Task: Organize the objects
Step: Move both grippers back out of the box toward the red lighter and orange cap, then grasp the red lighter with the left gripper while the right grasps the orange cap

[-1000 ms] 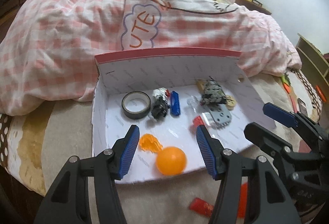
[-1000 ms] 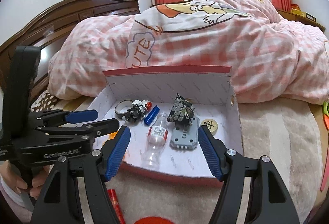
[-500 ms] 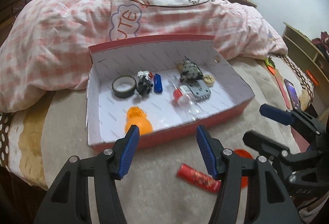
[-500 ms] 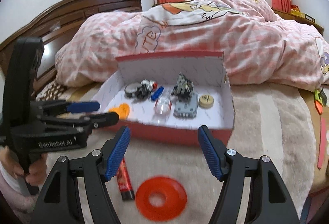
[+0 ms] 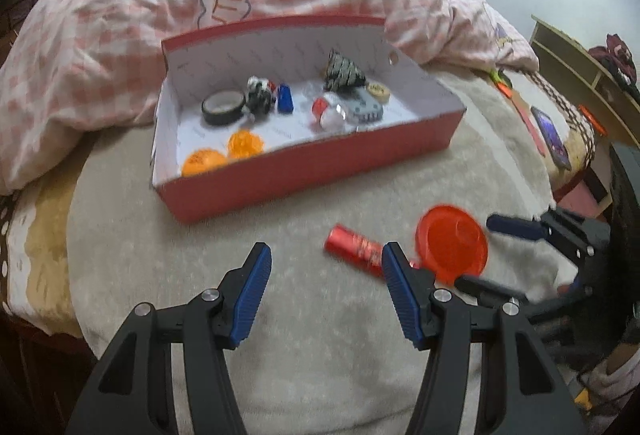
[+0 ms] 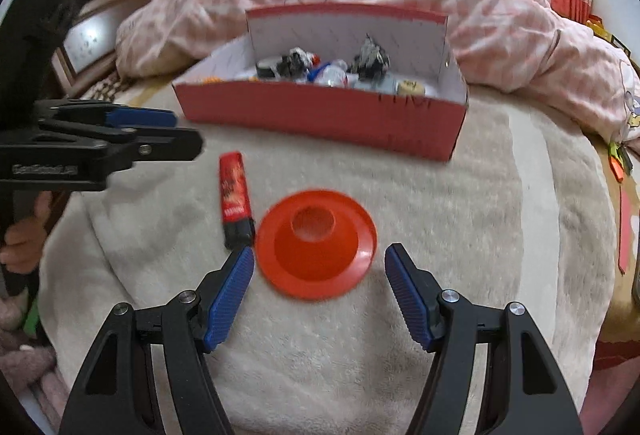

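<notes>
Most things lie in the red box [image 5: 304,171], while my left gripper [image 5: 326,291] and right gripper [image 6: 320,287], both open and empty, face what seem the last two near the blanket's [image 6: 460,219] front edge: a red tube [image 6: 235,191] and orange disc [image 6: 316,243].

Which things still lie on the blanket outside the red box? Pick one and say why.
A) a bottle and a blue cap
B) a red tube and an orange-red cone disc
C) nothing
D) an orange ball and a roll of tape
B: the red tube and the cone disc lie side by side on the blanket, in front of the red box.
</notes>
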Tool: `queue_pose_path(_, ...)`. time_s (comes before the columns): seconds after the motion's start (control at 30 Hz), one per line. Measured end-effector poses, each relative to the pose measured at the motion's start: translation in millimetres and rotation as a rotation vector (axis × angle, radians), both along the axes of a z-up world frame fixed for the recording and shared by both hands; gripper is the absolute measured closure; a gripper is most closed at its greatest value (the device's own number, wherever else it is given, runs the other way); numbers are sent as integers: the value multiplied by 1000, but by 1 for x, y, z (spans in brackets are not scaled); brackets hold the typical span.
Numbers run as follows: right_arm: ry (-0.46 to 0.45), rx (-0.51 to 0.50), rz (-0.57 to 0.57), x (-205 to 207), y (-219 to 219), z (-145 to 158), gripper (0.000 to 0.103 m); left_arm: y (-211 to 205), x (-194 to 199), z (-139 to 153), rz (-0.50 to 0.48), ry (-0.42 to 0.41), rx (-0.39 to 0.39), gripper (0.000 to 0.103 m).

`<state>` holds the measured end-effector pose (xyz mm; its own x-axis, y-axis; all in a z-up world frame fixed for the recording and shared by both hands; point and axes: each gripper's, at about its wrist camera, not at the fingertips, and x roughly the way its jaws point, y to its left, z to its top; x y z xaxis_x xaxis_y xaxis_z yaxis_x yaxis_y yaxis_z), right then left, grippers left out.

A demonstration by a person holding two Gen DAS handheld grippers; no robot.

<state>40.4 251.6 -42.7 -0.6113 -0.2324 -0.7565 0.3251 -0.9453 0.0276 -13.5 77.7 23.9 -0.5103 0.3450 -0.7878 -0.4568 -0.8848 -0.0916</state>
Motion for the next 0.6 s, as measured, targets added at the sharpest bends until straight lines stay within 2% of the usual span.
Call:
queue_pose_path(0.2, -3, -3, -55, -7, 6, -3, 33, 0, 11, -16, -41, -35, -40, 45)
queue_pose_path(0.37, -5, 0, -129, -12, 20, -3, 33, 15, 14, -29, -95, -75, -68, 45)
queue_pose_path(0.47, -10, -3, -154, -14, 28, -4, 33, 28, 18, -33, -112, -50, -110, 43)
queue_pose_path(0.6, -13, 0, -161, -16, 30, -5, 33, 41, 14, -34, -118, -46, -111, 40)
